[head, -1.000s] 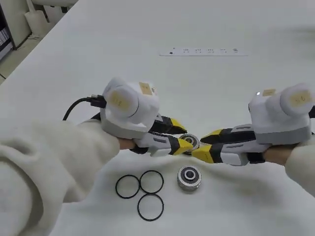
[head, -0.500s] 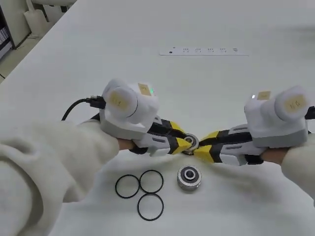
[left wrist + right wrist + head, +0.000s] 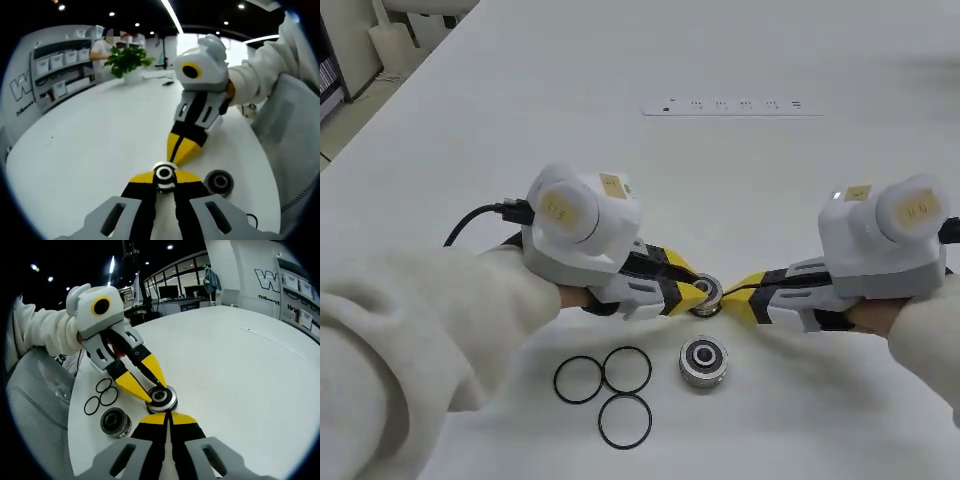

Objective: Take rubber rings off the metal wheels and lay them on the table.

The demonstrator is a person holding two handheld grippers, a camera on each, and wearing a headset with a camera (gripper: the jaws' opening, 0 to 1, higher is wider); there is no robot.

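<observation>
My left gripper (image 3: 696, 292) (image 3: 164, 178) is shut on a small metal wheel (image 3: 707, 291) (image 3: 164, 173) (image 3: 163, 396), holding it just above the white table (image 3: 770, 190). The wheel carries a black rubber ring (image 3: 173, 401) on its rim. From the right, my right gripper (image 3: 732, 299) (image 3: 166, 416) meets that rim with its yellow tips pinched together on the ring. A second wheel (image 3: 704, 361) (image 3: 115, 422) (image 3: 218, 182) lies flat on the table below them. Three loose black rings (image 3: 617, 386) (image 3: 102, 395) lie to its left.
A white power strip (image 3: 732, 105) lies far back on the table. A black cable (image 3: 478, 212) runs from the left gripper's rear. The table's left edge drops to the floor (image 3: 350, 110). The person's cream sleeves (image 3: 410, 340) cover the near left.
The right gripper has moved left to the held wheel and its jaws have shut at the rim. The left gripper and the things on the table have stayed put.
</observation>
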